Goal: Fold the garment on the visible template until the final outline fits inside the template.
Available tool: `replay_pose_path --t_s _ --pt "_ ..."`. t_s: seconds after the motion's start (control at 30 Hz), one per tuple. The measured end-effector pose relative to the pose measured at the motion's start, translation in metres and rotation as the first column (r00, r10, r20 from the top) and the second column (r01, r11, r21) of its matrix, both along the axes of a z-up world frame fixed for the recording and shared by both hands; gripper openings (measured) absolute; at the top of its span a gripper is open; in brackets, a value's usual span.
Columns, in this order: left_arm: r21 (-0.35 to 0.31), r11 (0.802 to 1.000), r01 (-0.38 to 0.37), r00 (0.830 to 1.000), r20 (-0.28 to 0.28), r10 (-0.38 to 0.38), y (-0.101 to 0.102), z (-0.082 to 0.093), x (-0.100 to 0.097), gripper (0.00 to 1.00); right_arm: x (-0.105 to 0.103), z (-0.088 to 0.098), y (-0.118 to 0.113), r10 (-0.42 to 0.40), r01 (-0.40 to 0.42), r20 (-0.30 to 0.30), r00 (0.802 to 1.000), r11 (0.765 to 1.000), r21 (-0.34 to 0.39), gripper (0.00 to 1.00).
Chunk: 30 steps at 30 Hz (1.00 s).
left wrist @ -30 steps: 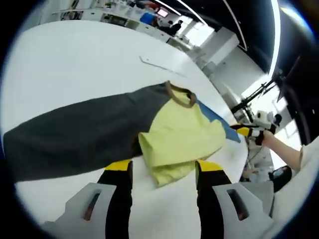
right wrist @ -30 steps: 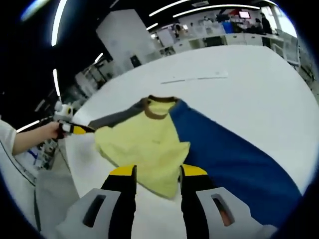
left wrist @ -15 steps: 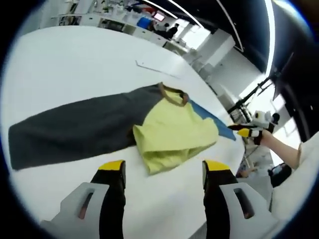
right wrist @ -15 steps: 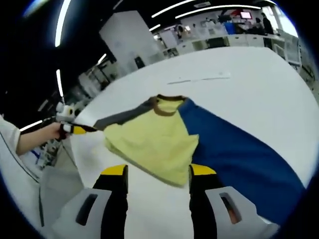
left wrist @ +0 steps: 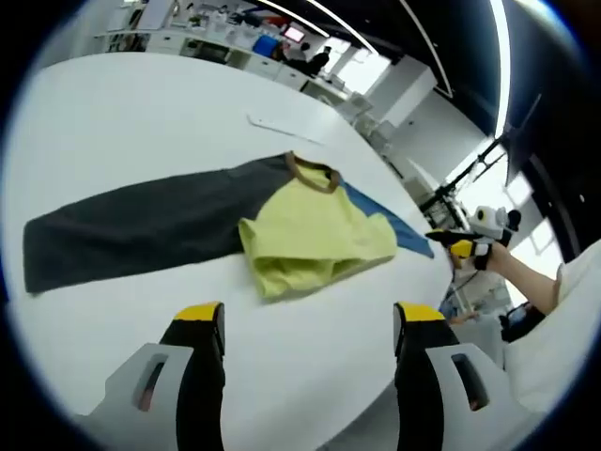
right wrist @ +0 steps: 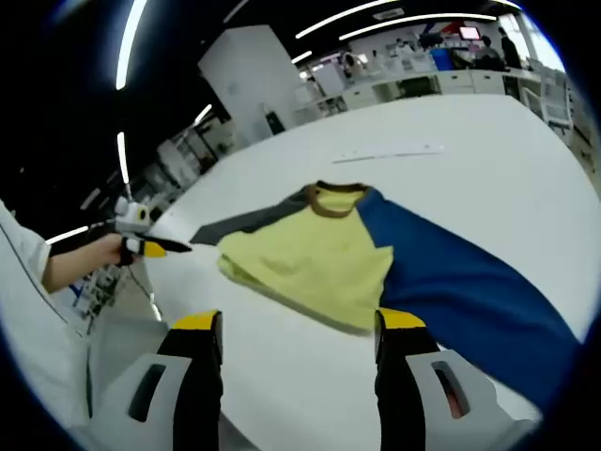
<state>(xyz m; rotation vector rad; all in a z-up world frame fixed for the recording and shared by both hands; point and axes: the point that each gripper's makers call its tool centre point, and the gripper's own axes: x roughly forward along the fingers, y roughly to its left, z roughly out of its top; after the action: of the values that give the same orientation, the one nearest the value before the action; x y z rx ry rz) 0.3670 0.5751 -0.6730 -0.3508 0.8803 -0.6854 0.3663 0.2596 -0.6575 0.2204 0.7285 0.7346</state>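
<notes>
A long-sleeved garment lies flat on the white table (left wrist: pixel 113 122). Its yellow body (left wrist: pixel 315 240) (right wrist: pixel 310 263) is folded up on itself, with a brown collar (left wrist: pixel 310 174) (right wrist: pixel 336 188) at the far end. One sleeve is dark grey (left wrist: pixel 122 225) (right wrist: pixel 246 224), the other blue (left wrist: pixel 390 225) (right wrist: pixel 465 291). My left gripper (left wrist: pixel 308 316) stands open a short way before the yellow fold, touching nothing; it also appears small at the table's edge (right wrist: pixel 141 246). My right gripper (right wrist: pixel 297 320) is open too, just short of the yellow hem, and appears far off (left wrist: pixel 460 246) in a hand.
A thin pale strip (left wrist: pixel 282 130) (right wrist: pixel 390 152) lies on the table beyond the collar. The table's near edge curves below both grippers. A person's sleeve (right wrist: pixel 23 272) and forearm (left wrist: pixel 531 282) hold the grippers. Desks and shelves stand far behind.
Both grippers have let the yellow hem go, their jaws have spread wider, and they have drawn back from the garment. The folded yellow body stays lying on the table.
</notes>
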Motion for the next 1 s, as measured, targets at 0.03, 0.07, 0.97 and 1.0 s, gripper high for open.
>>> replay_pose_path --t_s 0.03,0.07,0.97,1.0 --pt "-0.001 1.000 0.003 1.000 0.001 -0.003 0.000 0.002 -0.004 0.70 -0.002 0.001 0.000 0.002 -0.002 0.001 1.000 1.000 -0.001 0.68" --pt "0.000 1.000 0.005 1.000 0.004 -0.005 0.000 0.004 -0.007 0.72 -0.004 0.001 0.000 0.006 -0.006 0.001 1.000 1.000 -0.004 0.69" --pt "0.048 0.997 0.053 0.998 0.037 -0.055 0.000 0.024 -0.061 0.89 -0.053 0.014 -0.006 0.019 -0.019 0.013 1.000 1.000 0.002 0.88" --pt "0.050 0.997 0.054 0.998 0.037 -0.056 0.001 0.024 -0.062 0.89 -0.056 0.015 -0.006 0.023 -0.023 0.012 1.000 1.000 0.002 0.88"
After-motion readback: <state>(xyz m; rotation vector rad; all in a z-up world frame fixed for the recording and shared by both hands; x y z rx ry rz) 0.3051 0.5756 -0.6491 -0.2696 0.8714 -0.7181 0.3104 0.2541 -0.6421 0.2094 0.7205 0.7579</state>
